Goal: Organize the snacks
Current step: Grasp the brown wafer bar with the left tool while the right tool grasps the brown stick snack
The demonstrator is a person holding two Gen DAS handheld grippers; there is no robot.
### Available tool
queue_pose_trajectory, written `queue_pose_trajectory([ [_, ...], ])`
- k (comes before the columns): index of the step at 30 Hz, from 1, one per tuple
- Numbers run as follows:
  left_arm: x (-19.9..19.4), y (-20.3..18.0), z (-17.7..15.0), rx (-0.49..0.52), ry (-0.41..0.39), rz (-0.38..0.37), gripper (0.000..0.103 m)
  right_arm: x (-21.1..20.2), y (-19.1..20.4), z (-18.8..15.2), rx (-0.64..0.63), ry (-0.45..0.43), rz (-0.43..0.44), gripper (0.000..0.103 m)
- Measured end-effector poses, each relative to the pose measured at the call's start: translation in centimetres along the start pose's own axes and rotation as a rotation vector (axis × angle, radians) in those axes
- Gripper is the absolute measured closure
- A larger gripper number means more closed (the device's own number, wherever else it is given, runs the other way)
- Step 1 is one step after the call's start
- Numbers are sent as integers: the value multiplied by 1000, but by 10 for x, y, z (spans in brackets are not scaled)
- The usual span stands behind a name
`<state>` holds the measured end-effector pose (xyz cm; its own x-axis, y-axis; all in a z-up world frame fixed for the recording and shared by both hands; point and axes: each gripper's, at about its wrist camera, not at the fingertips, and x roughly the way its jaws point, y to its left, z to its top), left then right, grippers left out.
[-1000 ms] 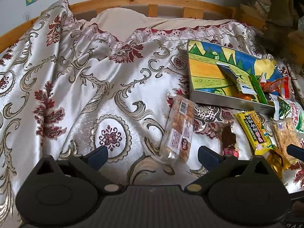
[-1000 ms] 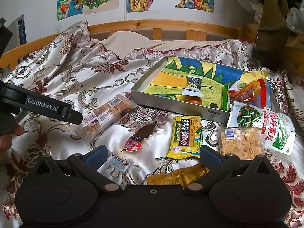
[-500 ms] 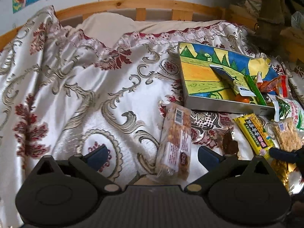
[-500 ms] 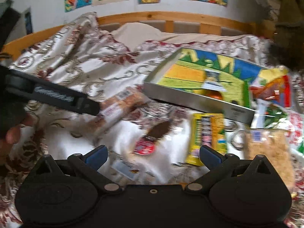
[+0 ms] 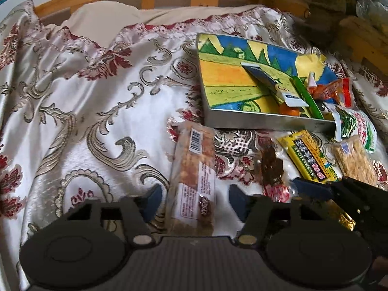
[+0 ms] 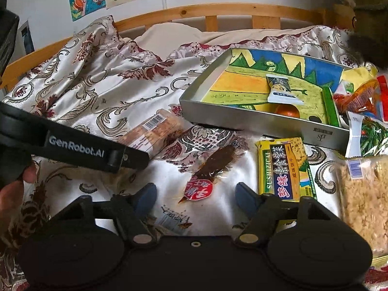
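Closing in on the long clear-wrapped cracker pack (image 5: 192,181), the left gripper (image 5: 192,202) is now straddling its near end with both blue pads spread and apart from the wrapper, where a second ago the pack was lying further ahead of the jaws and off toward the right pad. The right gripper (image 6: 195,197) is likewise moving lower and nearer the quilt (image 6: 101,92), its fingers spread wide and holding nothing, with the dark dried-meat sachet with the red label (image 6: 206,172) lying just ahead between them; a second ago that sachet was sitting further off and to the left. Both tools are, in my judgement, lining up for separate picks, so the sorting is only beginning: the silver tray with the painted liner (image 6: 254,123) is holding just a small squeeze pouch (image 6: 282,89), an orange fruit (image 6: 287,111) and a green stick. The yellow vegetarian snack pack (image 6: 283,169), the puffed-rice bar (image 6: 363,206) and the green-and-white bag (image 5: 356,126) are lying loose on the quilt beside the tray's near wall, while the orange-red packet (image 6: 361,99) seems to be resting at its far right corner. Neither gripper is touching a snack yet, as far as the views are showing.
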<state>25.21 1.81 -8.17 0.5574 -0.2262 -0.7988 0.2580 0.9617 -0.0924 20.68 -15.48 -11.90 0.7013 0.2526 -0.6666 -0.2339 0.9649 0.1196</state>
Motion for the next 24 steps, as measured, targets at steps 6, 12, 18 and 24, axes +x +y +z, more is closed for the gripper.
queue_pose_trajectory([
  [6,2,4,1,-33,16,-2,58,-1,3,0,-10,-1,-11,43],
  [12,-1,-4,0,-34,34,28,60,-2,4,2,-16,20,-5,51],
  [18,-6,-11,-2,-60,47,32,61,-9,3,2,-8,36,-2,53],
  [24,-12,-11,-6,-108,63,13,61,-20,6,1,-41,46,-11,54],
])
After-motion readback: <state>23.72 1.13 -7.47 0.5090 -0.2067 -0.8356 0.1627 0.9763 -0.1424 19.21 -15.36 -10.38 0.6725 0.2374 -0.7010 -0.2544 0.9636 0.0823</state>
